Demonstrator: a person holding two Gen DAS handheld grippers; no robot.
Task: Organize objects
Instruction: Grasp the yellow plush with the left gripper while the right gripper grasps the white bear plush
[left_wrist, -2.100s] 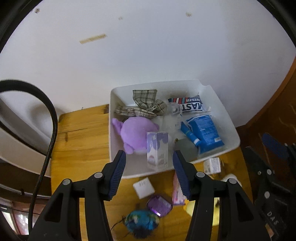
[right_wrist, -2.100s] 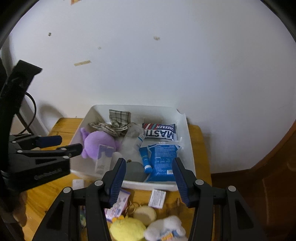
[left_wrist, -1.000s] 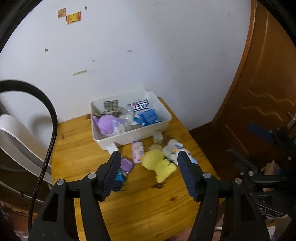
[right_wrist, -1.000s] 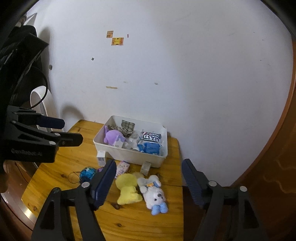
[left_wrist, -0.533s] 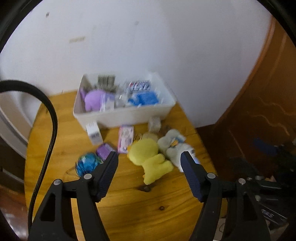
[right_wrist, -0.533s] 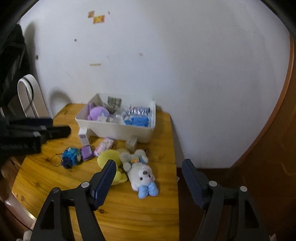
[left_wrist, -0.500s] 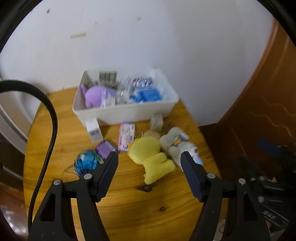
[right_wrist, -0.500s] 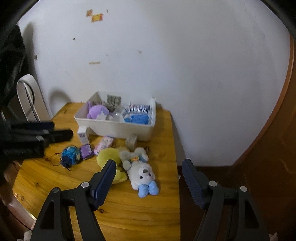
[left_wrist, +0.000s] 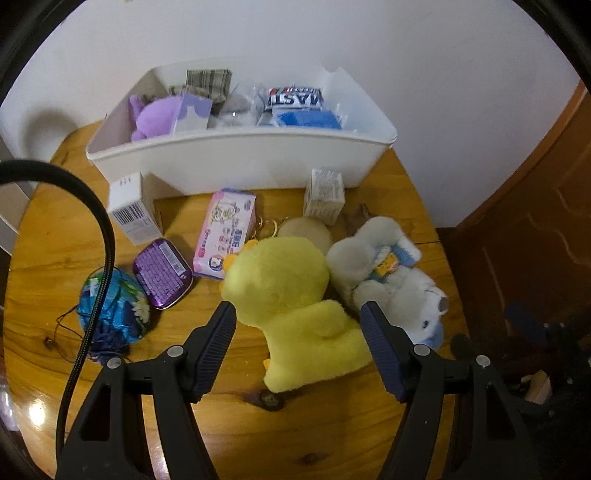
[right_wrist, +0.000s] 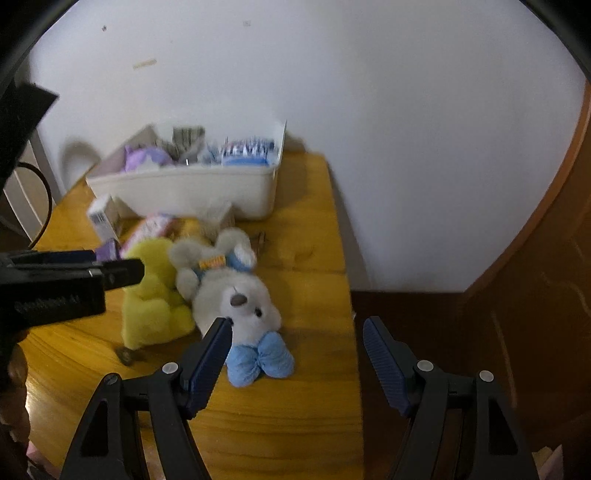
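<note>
- Yellow plush duck (left_wrist: 291, 306): lies on the wooden table (left_wrist: 332, 435) in front of the white bin (left_wrist: 240, 158), touching the white plush bear (left_wrist: 388, 280) on its right; likely light, soft and springy, so it should squash under the pads rather than slip; best taken across the thick body, not the loose edges.
- White plush bear: on its back beside the duck, blue bow (right_wrist: 260, 360) toward the near edge; equally soft and light by the look of it; the round head or torso offers the fullest hold.
- Left gripper (left_wrist: 298, 325): jaws wide apart above the duck's lower body, pads clear of it, holding nothing.
- Right gripper (right_wrist: 297, 341): jaws wide apart, empty; left pad (right_wrist: 208, 360) near the bear's head, the gap mostly over bare table.
- Small items: box (left_wrist: 133, 210), purple tin (left_wrist: 162, 273), tissue pack (left_wrist: 227, 232); stiffer, flatter, harder to pinch.
</note>
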